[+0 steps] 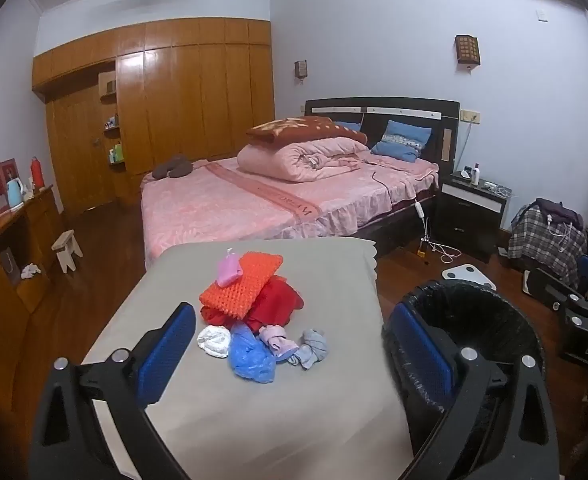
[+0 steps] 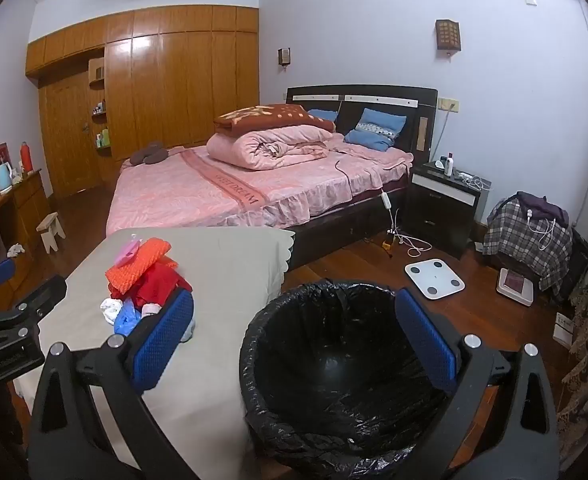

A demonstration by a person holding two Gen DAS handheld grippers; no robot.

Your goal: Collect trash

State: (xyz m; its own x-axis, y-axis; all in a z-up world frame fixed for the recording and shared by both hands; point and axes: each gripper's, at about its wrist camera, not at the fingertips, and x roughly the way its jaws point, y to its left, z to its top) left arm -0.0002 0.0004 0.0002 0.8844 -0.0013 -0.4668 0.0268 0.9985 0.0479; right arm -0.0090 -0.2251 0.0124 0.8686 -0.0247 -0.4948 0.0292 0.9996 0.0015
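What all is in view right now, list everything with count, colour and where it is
table: one, grey cloth cover, foreground
trash pile: several pieces, orange, red, pink, white, blue, grey, middle of table
bin: one, black liner, on floor right of table, looks empty
bed: one, pink cover, behind table
pillows: two, blue, at headboard
wardrobe: one, brown wood, back wall
nightstand: one, dark, right of bed
scale: one, white, floor beyond bin
stool: one, pale, floor at left
left gripper: one, black with blue pads, open, above table
right gripper: one, same colours, open, above bin
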